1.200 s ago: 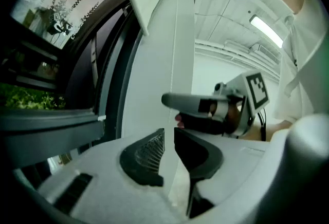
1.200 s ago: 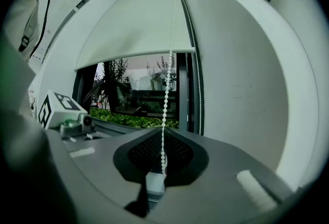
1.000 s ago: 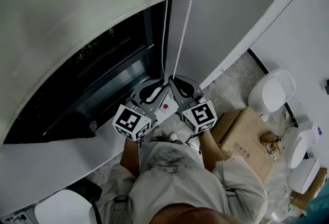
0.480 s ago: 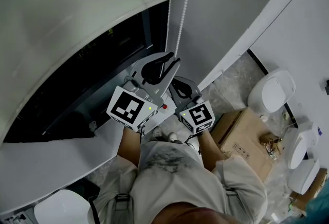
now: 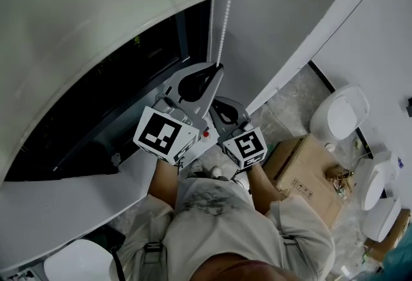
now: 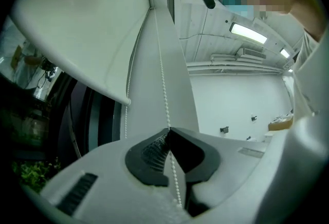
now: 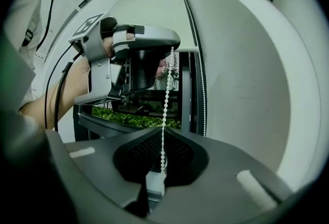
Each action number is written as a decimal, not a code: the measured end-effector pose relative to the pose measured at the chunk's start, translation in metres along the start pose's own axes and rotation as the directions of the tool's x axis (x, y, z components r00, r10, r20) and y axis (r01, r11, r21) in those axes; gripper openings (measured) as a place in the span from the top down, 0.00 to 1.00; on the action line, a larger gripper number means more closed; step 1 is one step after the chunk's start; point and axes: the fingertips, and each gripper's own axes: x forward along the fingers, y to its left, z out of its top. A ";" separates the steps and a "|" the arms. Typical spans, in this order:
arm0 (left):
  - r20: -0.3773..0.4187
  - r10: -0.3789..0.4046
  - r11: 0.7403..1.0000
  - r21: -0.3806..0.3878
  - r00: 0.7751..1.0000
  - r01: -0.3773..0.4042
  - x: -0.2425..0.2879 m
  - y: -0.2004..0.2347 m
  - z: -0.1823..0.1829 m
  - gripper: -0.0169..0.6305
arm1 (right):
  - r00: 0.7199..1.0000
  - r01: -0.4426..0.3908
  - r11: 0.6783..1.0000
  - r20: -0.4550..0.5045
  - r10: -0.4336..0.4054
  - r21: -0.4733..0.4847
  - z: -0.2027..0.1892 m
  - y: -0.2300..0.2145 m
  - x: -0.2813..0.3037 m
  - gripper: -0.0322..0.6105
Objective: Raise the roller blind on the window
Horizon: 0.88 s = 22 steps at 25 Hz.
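The white roller blind [image 5: 96, 9] hangs partly down over the dark window [image 5: 129, 93]. Its bead chain [image 5: 226, 9] runs down the wall in two strands beside the frame. My left gripper [image 5: 219, 69] is raised and shut on the right strand of the chain [image 6: 163, 84], which passes between its pads [image 6: 154, 148]. My right gripper [image 5: 215, 104] sits lower on the same strand, its jaws closed around the beads [image 7: 165, 99]. In the right gripper view the left gripper [image 7: 171, 49] pinches the chain above. The blind's bottom bar [image 6: 77, 71] crosses the left gripper view.
A white window sill [image 5: 77, 202] lies under the window. A cardboard box [image 5: 309, 170] and white ceramic fixtures [image 5: 341, 112] stand on the floor at the right. Green plants [image 7: 128, 117] show beyond the glass. A white wall [image 5: 290, 9] runs right of the chain.
My left gripper has risen along the chain from beside the right gripper and closed on it higher up. The right gripper has stayed almost in place.
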 end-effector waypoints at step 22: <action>-0.124 0.005 0.997 -0.079 0.992 -0.014 -0.016 0.001 -0.071 0.96 | 0.991 -0.003 1.000 -0.133 0.006 0.019 -0.068 0.003 0.006 0.92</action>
